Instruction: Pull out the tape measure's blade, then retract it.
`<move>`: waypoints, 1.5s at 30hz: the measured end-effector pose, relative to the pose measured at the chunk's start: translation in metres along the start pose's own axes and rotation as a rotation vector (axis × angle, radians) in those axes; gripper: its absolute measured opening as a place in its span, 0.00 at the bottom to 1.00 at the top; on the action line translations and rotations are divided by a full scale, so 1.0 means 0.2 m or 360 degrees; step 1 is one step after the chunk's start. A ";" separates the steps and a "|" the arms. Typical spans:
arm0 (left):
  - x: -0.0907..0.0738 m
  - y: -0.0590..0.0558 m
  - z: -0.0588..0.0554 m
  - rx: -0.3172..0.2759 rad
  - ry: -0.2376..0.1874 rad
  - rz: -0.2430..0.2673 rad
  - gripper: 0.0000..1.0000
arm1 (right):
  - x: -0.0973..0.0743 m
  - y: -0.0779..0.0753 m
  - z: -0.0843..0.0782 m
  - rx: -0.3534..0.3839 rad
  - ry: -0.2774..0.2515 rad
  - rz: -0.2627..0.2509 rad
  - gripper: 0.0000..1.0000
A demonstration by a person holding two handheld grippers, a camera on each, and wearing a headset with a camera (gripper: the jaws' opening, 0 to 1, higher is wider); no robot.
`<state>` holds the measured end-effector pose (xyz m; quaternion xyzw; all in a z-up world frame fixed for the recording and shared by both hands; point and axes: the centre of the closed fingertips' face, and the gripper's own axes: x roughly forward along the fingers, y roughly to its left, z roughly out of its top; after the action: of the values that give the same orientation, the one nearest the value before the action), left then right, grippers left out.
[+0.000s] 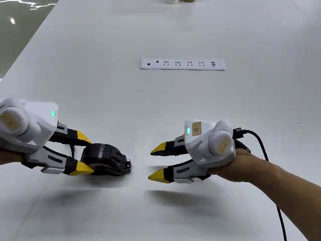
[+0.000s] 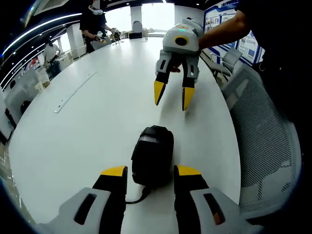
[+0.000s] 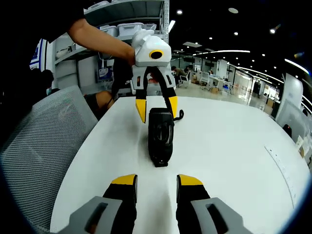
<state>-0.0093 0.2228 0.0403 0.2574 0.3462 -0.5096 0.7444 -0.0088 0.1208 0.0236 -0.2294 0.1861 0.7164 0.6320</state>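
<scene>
A black tape measure point(image 1: 106, 159) lies on the white table point(image 1: 150, 100), and no blade is drawn out. My left gripper point(image 1: 84, 153) holds its rear end, one yellow-tipped jaw against each side. From the left gripper view the tape measure point(image 2: 152, 155) lies between my left gripper's point(image 2: 151, 171) jaws, with a black cord loop behind it. My right gripper point(image 1: 156, 162) is open and holds nothing, a short way right of the tape measure's front end and pointing at it. The right gripper view shows the tape measure point(image 3: 161, 135) ahead of my right gripper point(image 3: 157, 181), the left gripper point(image 3: 157, 108) behind it.
A white power strip point(image 1: 182, 64) lies flat farther back on the table. A black cable point(image 1: 273, 201) trails from my right gripper toward me. A mesh chair point(image 2: 263, 126) stands at the table's edge, and people stand point(image 2: 97, 19) at the far end.
</scene>
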 end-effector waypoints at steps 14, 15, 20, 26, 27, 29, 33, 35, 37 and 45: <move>0.03 0.00 -0.03 0.0076 0.0072 -0.0074 0.25 | 0.15 -0.03 0.03 -0.0040 0.0034 0.0069 0.21; 0.03 0.00 -0.03 0.0071 0.0070 -0.0074 0.24 | 0.17 -0.04 0.04 -0.0040 0.0032 0.0073 0.20; 0.03 0.00 -0.03 0.0068 0.0070 -0.0072 0.24 | 0.21 -0.03 0.03 -0.0034 0.0044 0.0101 0.16; 0.03 0.00 -0.03 0.0069 0.0069 -0.0074 0.23 | 0.25 -0.03 0.01 -0.0045 0.0072 0.0112 0.14; 0.03 0.00 -0.03 0.0069 0.0069 -0.0074 0.23 | 0.25 -0.03 0.01 -0.0043 0.0072 0.0114 0.13; 0.03 0.00 -0.03 0.0071 0.0069 -0.0073 0.23 | 0.26 -0.04 0.01 -0.0046 0.0080 0.0113 0.13; 0.04 0.00 -0.03 0.0070 0.0072 -0.0073 0.23 | 0.28 -0.04 0.01 -0.0051 0.0090 0.0117 0.12; 0.04 0.00 -0.03 0.0066 0.0071 -0.0071 0.23 | 0.29 -0.04 0.00 -0.0063 0.0100 0.0116 0.12; 0.04 0.00 -0.03 0.0061 0.0067 -0.0069 0.23 | 0.29 -0.04 0.00 -0.0066 0.0104 0.0114 0.12; 0.04 0.00 -0.03 0.0049 0.0060 -0.0066 0.23 | 0.29 -0.04 0.00 -0.0092 0.0119 0.0103 0.09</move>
<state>-0.0094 0.2234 0.0305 0.2712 0.3577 -0.5252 0.7230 -0.0065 0.1691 -0.0088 -0.2680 0.1960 0.7325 0.5943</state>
